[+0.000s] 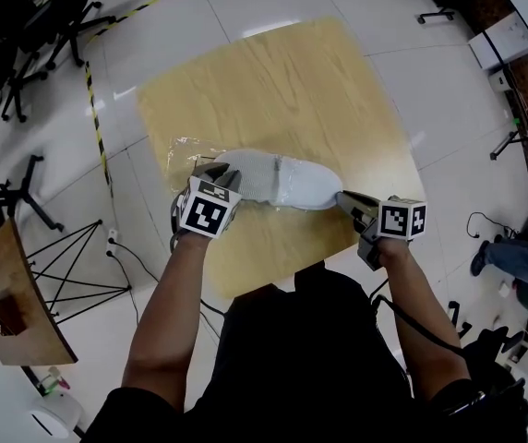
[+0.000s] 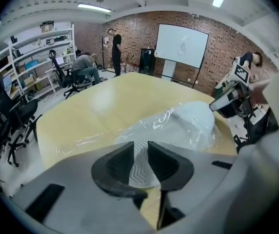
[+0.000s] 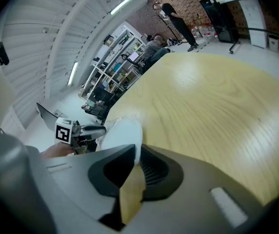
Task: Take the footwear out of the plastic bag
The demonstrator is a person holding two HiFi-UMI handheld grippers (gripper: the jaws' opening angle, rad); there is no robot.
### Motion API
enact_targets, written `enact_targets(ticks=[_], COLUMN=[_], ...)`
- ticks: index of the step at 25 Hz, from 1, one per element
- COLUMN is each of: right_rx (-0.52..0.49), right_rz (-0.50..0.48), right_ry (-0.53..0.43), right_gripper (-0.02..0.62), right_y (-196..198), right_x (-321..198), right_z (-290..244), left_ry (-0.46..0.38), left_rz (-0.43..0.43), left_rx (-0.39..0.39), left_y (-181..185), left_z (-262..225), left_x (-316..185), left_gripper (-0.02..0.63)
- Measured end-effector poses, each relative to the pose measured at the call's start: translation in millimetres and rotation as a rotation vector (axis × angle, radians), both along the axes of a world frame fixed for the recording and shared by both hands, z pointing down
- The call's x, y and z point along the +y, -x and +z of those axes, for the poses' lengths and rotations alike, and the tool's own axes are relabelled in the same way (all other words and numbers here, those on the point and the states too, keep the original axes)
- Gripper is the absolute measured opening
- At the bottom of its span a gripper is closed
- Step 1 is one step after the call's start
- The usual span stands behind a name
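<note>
With right gripper [image 3: 136, 151] pinched on the toe of the shoe [image 1: 287, 181], seat empty, half-open left gripper [image 2: 140, 149] squarely on the heel, then draw plastic bag [image 2: 100, 135] off.

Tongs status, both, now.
Left tongs: open, gripping nothing.
Right tongs: closed on one end of the bagged shoe.

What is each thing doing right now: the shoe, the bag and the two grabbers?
white shoe: inside the bag, lying on the table.
plastic bag: wrapped around the shoe, crinkled, with its loose end flat on the table.
left gripper: open at the heel end, gripping nothing.
right gripper: shut on the shoe's toe end.
</note>
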State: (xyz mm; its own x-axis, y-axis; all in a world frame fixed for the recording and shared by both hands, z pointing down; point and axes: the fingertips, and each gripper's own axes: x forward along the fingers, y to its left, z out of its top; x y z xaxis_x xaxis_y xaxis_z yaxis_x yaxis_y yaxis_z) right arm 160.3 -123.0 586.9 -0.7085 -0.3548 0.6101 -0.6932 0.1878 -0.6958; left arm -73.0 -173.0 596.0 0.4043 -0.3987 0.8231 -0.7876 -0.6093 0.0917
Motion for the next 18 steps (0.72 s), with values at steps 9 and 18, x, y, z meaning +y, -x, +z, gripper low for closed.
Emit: enact_targets(ticks=[9,18], right_rx=[-0.013,0.002], right_rz=[0.034,0.06], right_ry=[-0.005,-0.015], right_gripper=[0.035,0.035], right_y=[-13,-44], right_x=[-1,-1], right_z=[-4,-10], left_ry=[-0.01,-0.001], left_rz=[0.041,0.047], left_rx=[-0.071,-0.118], left_y=[-1,4], left_z=[5,12], left_x=[3,1], left_gripper=[0.025,0.012])
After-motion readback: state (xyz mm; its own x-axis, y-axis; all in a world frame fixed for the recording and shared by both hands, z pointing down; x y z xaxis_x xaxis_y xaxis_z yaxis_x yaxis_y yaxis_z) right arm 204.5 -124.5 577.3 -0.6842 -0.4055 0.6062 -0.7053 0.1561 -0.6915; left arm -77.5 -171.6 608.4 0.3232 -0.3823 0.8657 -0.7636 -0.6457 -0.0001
